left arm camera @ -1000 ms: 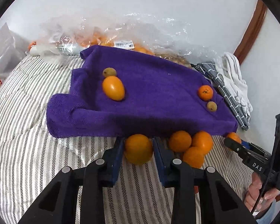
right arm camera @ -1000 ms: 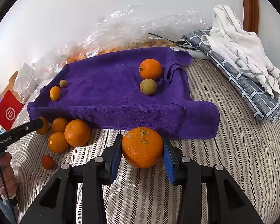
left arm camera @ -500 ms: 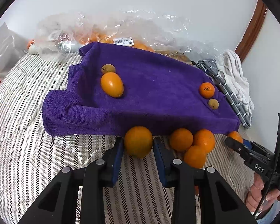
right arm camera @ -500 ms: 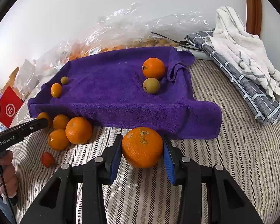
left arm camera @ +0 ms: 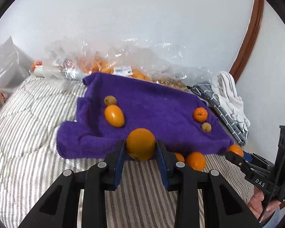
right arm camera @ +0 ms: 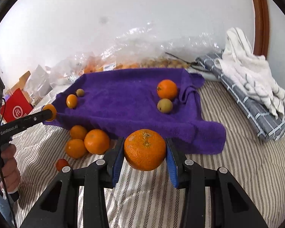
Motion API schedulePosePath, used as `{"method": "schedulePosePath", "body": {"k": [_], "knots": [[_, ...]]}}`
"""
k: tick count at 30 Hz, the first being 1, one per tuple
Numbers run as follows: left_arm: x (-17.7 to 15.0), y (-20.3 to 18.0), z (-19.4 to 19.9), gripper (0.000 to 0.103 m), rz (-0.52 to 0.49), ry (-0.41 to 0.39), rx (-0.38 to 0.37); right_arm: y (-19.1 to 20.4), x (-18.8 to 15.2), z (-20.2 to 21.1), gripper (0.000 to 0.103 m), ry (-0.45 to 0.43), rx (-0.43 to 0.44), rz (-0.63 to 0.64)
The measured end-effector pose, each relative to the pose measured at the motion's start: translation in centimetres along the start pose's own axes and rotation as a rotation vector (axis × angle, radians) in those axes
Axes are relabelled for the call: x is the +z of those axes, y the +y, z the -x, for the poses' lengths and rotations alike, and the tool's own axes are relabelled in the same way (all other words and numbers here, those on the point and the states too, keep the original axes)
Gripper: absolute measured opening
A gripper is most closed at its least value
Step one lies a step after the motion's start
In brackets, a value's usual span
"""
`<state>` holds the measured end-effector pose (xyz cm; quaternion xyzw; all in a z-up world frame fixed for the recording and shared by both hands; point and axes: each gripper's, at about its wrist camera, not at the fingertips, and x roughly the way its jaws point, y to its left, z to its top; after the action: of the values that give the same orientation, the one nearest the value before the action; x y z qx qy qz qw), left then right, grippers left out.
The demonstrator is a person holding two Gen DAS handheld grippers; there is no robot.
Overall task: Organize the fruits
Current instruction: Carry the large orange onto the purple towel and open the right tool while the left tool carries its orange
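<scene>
Now both grippers are clamping fruit: the left gripper [left arm camera: 140, 148] is gripping an orange [left arm camera: 140, 144] between its blue pads, and the right gripper [right arm camera: 144, 152] is pinching a larger, rough-skinned tangerine [right arm camera: 144, 149] the same way. Since a second ago the left orange is rising off the striped bedding [left arm camera: 28, 133] and now showing against the near hem of the purple towel [left arm camera: 157, 110], whereas before it was sitting low on the stripes; the right tangerine is staying about where it was, just in front of the towel's near edge. Judging by that, the left hand is starting its carry toward the towel while the right is waiting. On the towel in the left view, an oval orange fruit [left arm camera: 114, 115] and a small greenish one [left arm camera: 110, 100] are lying touching at 10 o'clock, and a small orange [left arm camera: 199, 114] with another greenish fruit [left arm camera: 206, 127] at 2 o'clock. Loose oranges [right arm camera: 96, 141] are still clustering on the bedding at the towel's near edge, at 9 o'clock from the right jaws, with a small red fruit [right arm camera: 61, 164] nearer. Sorting looks early: four pieces placed, several waiting. Likely next is setting each held fruit beside its matching pair.
</scene>
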<state>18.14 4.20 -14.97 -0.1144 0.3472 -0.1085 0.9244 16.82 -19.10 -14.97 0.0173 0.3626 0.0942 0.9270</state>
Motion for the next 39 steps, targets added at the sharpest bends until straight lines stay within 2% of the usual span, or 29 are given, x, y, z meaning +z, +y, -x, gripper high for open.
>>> {"method": "schedulePosePath", "body": {"k": [3, 7, 10, 12, 15, 18, 24, 29, 31, 33, 39], "knots": [[0.3, 0.2, 0.6, 0.031, -0.007, -0.031, 0.033, 0.0, 0.4, 0.5, 0.041, -0.021, 0.015, -0.008], [1.1, 0.7, 1.8, 0.031, -0.008, -0.073, 0.065, 0.2, 1.4, 1.1, 0.041, -0.046, -0.012, -0.020], [2.0, 1.1, 2.3, 0.031, 0.011, -0.057, 0.071, 0.5, 2.7, 1.5, 0.041, -0.042, -0.015, -0.032], [2.6, 1.4, 2.6, 0.031, 0.031, -0.048, 0.050, 1.0, 3.8, 1.8, 0.041, -0.043, -0.043, -0.011], [3.8, 1.3, 2.7, 0.031, 0.021, -0.034, 0.061, 1.7, 5.3, 2.4, 0.041, -0.061, -0.061, 0.020], [5.4, 1.1, 2.9, 0.031, -0.007, -0.061, 0.095, 2.5, 7.5, 2.8, 0.041, -0.090, -0.045, 0.032], [7.3, 1.7, 0.9, 0.031, 0.024, -0.085, 0.102, 3.4, 10.8, 1.4, 0.041, -0.127, -0.013, 0.038], [5.7, 2.4, -1.6, 0.031, 0.015, -0.036, 0.114, 2.9, 10.3, -1.3, 0.041, -0.104, 0.008, 0.015], [5.2, 2.5, -2.2, 0.031, 0.005, -0.008, 0.119, 2.2, 9.3, -3.1, 0.041, -0.062, 0.009, 0.007], [5.0, 2.4, -2.5, 0.031, 0.005, 0.004, 0.117, 1.9, 8.6, -4.5, 0.041, -0.003, -0.009, 0.002], [4.3, 1.6, -3.3, 0.031, -0.027, 0.009, 0.136, 1.4, 7.5, -6.0, 0.041, 0.038, -0.039, 0.016]]}}
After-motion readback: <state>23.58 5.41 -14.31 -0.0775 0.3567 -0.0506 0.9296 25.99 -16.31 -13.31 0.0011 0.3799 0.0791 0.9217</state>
